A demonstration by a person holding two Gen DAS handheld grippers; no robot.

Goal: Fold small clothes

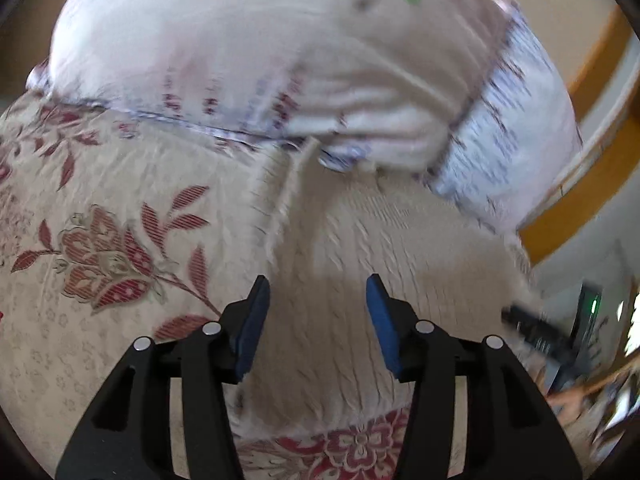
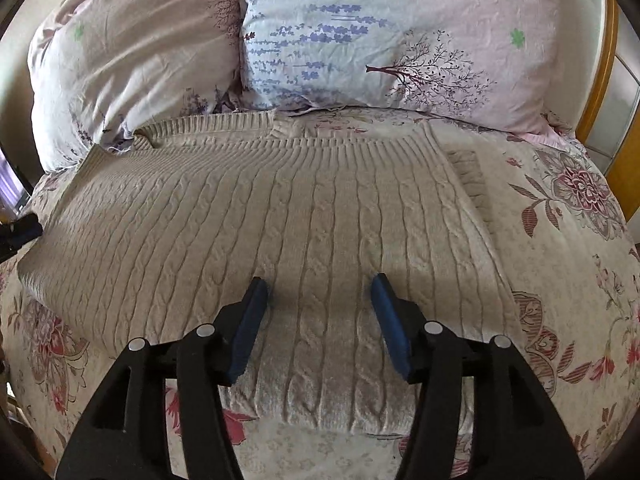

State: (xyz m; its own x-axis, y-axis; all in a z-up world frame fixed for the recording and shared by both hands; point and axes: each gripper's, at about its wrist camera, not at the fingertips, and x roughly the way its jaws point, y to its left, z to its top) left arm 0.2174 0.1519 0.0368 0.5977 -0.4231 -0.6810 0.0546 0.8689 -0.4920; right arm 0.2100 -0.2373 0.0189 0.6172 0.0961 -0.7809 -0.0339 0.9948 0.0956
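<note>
A beige cable-knit sweater [image 2: 280, 208] lies flat on the flowered bedspread [image 2: 560, 240], its ribbed hem up by the two pillows [image 2: 400, 40] and one side already turned in along a straight edge. The nearer end hangs toward the edge of the bed.

To my eye the next fold needs both corners of that near edge lifted together and carried up toward the hem, kept level so the knit doesn't drag or skew; thick wool like this will bunch if only one side is pulled.

The right tool [image 2: 320, 312] hovers just over the middle of the sweater, jaws spread apart, nothing between the blue pads. The left tool [image 1: 316, 312] is likewise spread and empty above the knit; its view is blurred, and I cannot tell if either tool's tips brush the wool.
</note>
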